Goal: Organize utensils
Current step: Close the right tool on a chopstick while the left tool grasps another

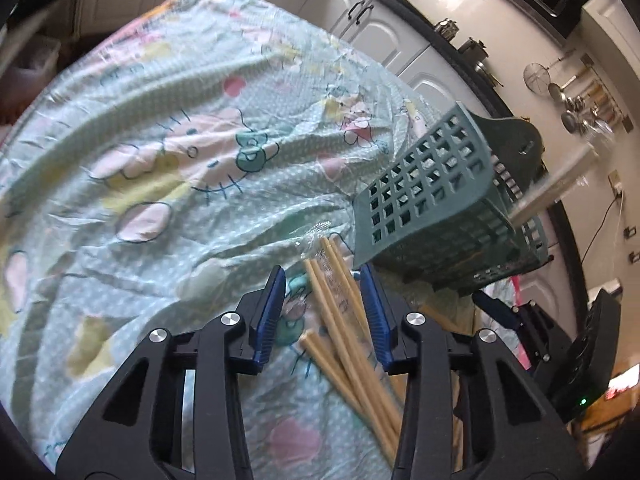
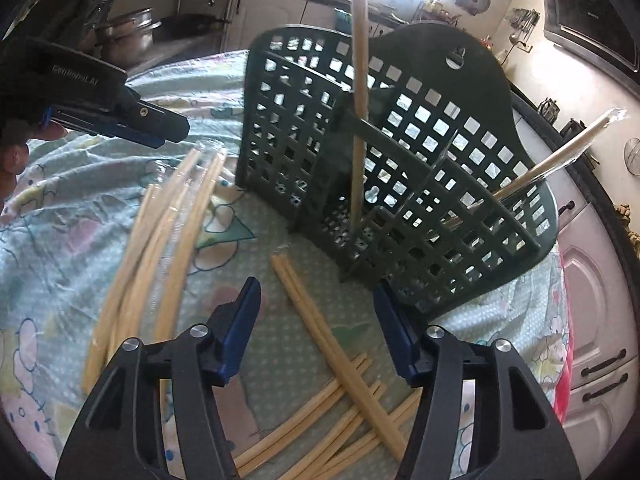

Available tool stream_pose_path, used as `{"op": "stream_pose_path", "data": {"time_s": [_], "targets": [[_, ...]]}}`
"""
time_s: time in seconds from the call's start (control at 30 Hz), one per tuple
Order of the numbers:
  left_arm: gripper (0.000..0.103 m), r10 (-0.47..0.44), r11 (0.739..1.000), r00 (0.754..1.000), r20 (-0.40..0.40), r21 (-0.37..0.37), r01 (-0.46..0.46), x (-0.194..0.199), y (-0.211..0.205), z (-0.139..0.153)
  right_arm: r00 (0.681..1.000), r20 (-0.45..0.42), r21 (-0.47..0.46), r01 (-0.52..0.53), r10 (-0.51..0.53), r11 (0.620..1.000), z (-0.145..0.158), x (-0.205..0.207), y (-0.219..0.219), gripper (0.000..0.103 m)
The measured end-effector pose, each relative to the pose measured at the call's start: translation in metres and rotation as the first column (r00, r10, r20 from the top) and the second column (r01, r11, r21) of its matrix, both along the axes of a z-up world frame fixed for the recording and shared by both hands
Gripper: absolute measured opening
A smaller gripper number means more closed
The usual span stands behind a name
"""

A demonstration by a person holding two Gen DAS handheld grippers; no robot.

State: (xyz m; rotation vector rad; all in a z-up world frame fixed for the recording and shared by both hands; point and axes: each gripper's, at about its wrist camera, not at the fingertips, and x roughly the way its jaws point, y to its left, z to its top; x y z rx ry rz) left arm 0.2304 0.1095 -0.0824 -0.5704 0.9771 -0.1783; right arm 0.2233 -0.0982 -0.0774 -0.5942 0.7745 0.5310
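Observation:
A green lattice utensil basket (image 2: 400,168) stands on the table; it also shows in the left wrist view (image 1: 444,196). One wooden chopstick (image 2: 359,92) stands upright in its middle compartment, and a wrapped pair (image 2: 560,156) leans out of the right one. Loose wooden chopsticks (image 2: 332,344) lie on the cloth below the basket, with a wrapped bundle (image 2: 168,240) to the left. My right gripper (image 2: 316,308) is open above the loose pair. My left gripper (image 1: 324,292) is open, hovering over several chopsticks (image 1: 344,320); it also shows in the right wrist view (image 2: 120,120).
The table wears a pale green cartoon-print cloth (image 1: 160,152) under clear plastic. Kitchen cabinets (image 1: 372,28) and a counter with hanging utensils (image 1: 580,100) lie beyond. A metal pot (image 2: 128,32) sits at the back left.

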Motion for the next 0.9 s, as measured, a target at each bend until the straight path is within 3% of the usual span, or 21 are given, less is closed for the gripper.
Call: {"op": "stream_pose_path", "data": {"time_s": [0.4,0.53,0.6,0.73,0.9], "targets": [[0.021,0.024,0.999,0.996,-0.083,-0.031,-0.026,0.024,0.004,-0.018,0.997,-0.072,-0.041,-0.019,0.016,0.999,-0.018,0.019,0.007,0.049],[0.02,0.027,0.999,0.996,-0.082,-0.042,-0.031,0.026,0.007,-0.021,0.994,-0.109,0.001,-0.004,0.004,1.0,-0.022,0.023,0.005,0.04],[0.016,0.033,0.998,0.996,-0.085,-0.049,-0.037,0.027,0.008,-0.023,0.991,-0.134,0.032,-0.017,0.021,0.999,-0.023,0.026,0.006,0.023],[0.009,0.033,0.998,0.995,-0.089,-0.048,-0.037,0.026,0.011,-0.024,0.994,-0.094,-0.004,-0.047,0.047,0.999,-0.025,0.015,0.017,0.01],[0.006,0.033,0.997,0.996,-0.087,-0.067,-0.039,0.022,0.017,-0.023,0.995,-0.081,0.026,-0.056,0.058,0.998,-0.02,0.006,0.019,0.009]]}}
